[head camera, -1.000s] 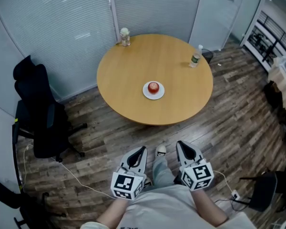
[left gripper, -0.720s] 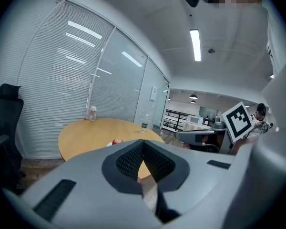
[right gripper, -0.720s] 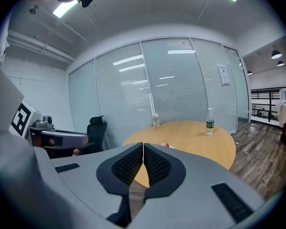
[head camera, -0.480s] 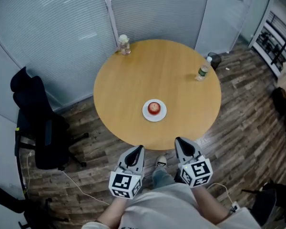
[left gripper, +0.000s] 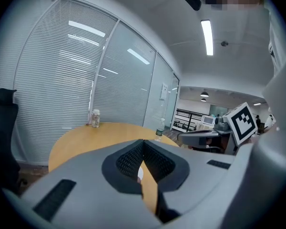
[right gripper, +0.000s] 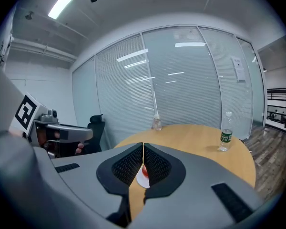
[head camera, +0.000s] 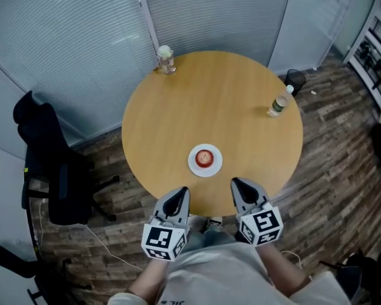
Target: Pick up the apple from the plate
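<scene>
though nearer the apple (head camera: 204, 157) now, left claw (head camera: 180, 192) and right claw (head camera: 237, 183) empty

The room is bright and even, lit by long ceiling lights (left gripper: 207, 36) that shine back as white stripes on the blinds (right gripper: 133, 55), shadows are soft and small, and both gripper views bend round like a ball, with black corners.

apple (right gripper: 144, 171): mostly hidden behind right tool (right gripper: 143, 145) | bottle label (right gripper: 224, 137): unreadable
</scene>
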The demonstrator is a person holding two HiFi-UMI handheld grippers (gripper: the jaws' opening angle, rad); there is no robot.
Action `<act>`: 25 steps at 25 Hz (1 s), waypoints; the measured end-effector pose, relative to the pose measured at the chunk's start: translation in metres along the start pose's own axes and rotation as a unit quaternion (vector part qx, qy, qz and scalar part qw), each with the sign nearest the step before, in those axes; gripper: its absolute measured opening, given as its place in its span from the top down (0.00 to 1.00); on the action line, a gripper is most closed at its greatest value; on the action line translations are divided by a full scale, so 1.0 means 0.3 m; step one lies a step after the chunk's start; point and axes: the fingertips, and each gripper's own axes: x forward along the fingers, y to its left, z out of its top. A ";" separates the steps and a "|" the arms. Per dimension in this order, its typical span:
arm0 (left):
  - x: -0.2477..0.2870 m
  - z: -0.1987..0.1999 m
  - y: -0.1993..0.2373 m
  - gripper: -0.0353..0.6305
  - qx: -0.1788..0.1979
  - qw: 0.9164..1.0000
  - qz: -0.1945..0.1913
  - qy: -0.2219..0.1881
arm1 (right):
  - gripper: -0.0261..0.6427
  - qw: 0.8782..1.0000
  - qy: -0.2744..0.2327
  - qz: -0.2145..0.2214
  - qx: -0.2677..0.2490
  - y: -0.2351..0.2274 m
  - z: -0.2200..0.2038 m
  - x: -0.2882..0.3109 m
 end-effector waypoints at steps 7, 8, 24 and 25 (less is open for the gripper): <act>0.062 0.048 0.033 0.94 0.011 1.000 -0.020 0.005 | 0.91 1.000 0.009 -0.018 0.017 -0.031 0.005 0.043; 0.071 0.050 0.040 0.94 0.011 1.000 -0.025 0.006 | 0.91 1.000 0.009 -0.022 0.018 -0.032 0.006 0.047; 0.225 0.014 0.084 0.94 0.006 0.995 -0.091 0.039 | 0.91 0.997 0.040 -0.059 0.039 -0.051 -0.027 0.151; 0.237 0.002 0.084 0.94 0.006 0.994 -0.096 0.043 | 0.91 0.997 0.044 -0.057 0.038 -0.048 -0.030 0.162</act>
